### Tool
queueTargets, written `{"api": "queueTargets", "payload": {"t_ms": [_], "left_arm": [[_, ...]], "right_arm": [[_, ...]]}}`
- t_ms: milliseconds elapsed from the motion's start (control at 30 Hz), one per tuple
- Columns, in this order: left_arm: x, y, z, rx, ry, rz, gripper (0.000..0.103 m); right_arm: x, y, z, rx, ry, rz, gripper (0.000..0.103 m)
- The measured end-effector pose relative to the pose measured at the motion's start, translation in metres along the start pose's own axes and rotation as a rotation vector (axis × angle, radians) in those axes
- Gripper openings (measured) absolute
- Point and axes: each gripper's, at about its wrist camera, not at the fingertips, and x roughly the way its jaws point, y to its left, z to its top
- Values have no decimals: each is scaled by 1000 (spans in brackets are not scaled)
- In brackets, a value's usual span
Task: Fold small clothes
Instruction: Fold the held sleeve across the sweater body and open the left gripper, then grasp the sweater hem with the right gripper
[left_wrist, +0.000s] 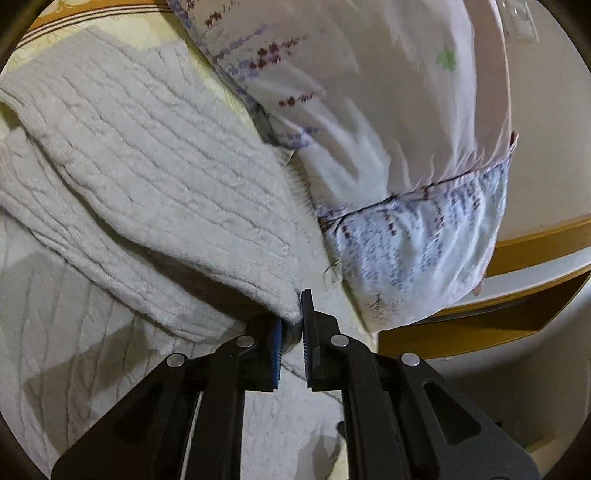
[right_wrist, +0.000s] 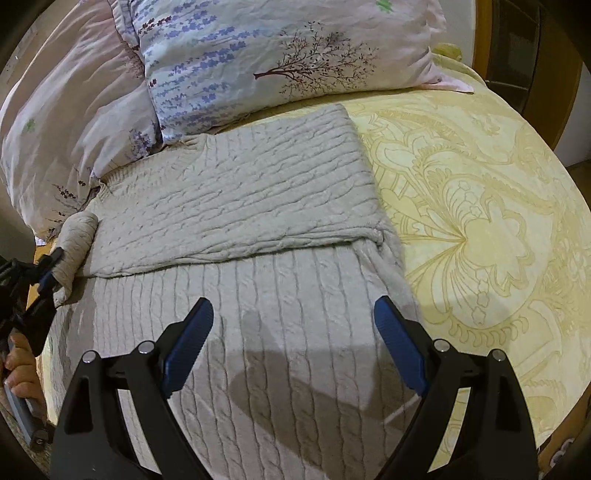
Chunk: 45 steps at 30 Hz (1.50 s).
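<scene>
A cream cable-knit sweater (right_wrist: 240, 192) lies on the bed, with its upper part folded over the lower body. In the right wrist view my left gripper (right_wrist: 51, 273) is at the left edge, shut on the sleeve cuff (right_wrist: 75, 240). The left wrist view shows the same grip: my left gripper (left_wrist: 295, 314) pinches the end of the sleeve (left_wrist: 166, 177), which stretches away to the upper left above the sweater body. My right gripper (right_wrist: 293, 314) hovers open over the lower sweater body, with nothing between its blue pads.
Two floral pillows (right_wrist: 258, 62) (right_wrist: 74, 110) lie just behind the sweater, one pillow (left_wrist: 369, 110) close to the held sleeve. A yellow patterned sheet (right_wrist: 480, 221) spreads to the right. A wooden bed frame (left_wrist: 517, 251) borders the bed. A person's hand (right_wrist: 22, 365) holds the left gripper.
</scene>
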Motion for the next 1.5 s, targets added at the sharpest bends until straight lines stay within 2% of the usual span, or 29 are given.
{"api": "queueTargets", "payload": {"t_ms": [33,167,400,433,467,533,600,767,833,967,1133,1200,1233,1267,1333,1433,1500], "left_arm": [[-4,2,3,-17,-4,-8,9],[-23,18,16,-123,-57,-14,37],[-58,40,39,-236,-178,-4,37],[-61,42,42,-251,-194,-10,33],[-62,43,47,-259,-203,-14,20],[-62,41,54,-244,-199,-8,12],[-58,24,61,-178,-196,10,10],[-24,-57,53,134,-133,8,9],[-3,-88,37,263,-85,13,9],[56,-136,-21,555,77,82,9],[115,-138,-85,822,276,243,10],[128,-135,-108,945,337,315,21],[131,-133,-119,1005,350,351,32],[126,-129,-123,1022,349,358,40],[115,-127,-123,1012,331,339,48],[83,-118,-106,952,275,328,50],[60,-111,-91,905,227,355,50]], "right_arm": [[1,2,0,-5,2,2,89],[2,12,3,-30,2,16,89],[0,27,9,-67,-13,47,89],[0,30,10,-77,-18,51,89],[-1,33,12,-84,-20,53,89],[-1,37,12,-98,-21,63,89],[-1,38,12,-104,-22,66,89],[-5,26,11,-85,-38,59,89],[-7,17,12,-63,-46,50,89],[-11,-3,14,-22,-58,32,89],[-14,-28,13,35,-56,9,89],[-14,-35,12,55,-59,6,89],[-15,-40,12,70,-63,9,86],[-16,-44,14,86,-74,20,84],[-18,-48,20,108,-86,62,74],[-14,-43,32,131,-96,168,67],[-6,-36,38,130,-85,231,64]]}}
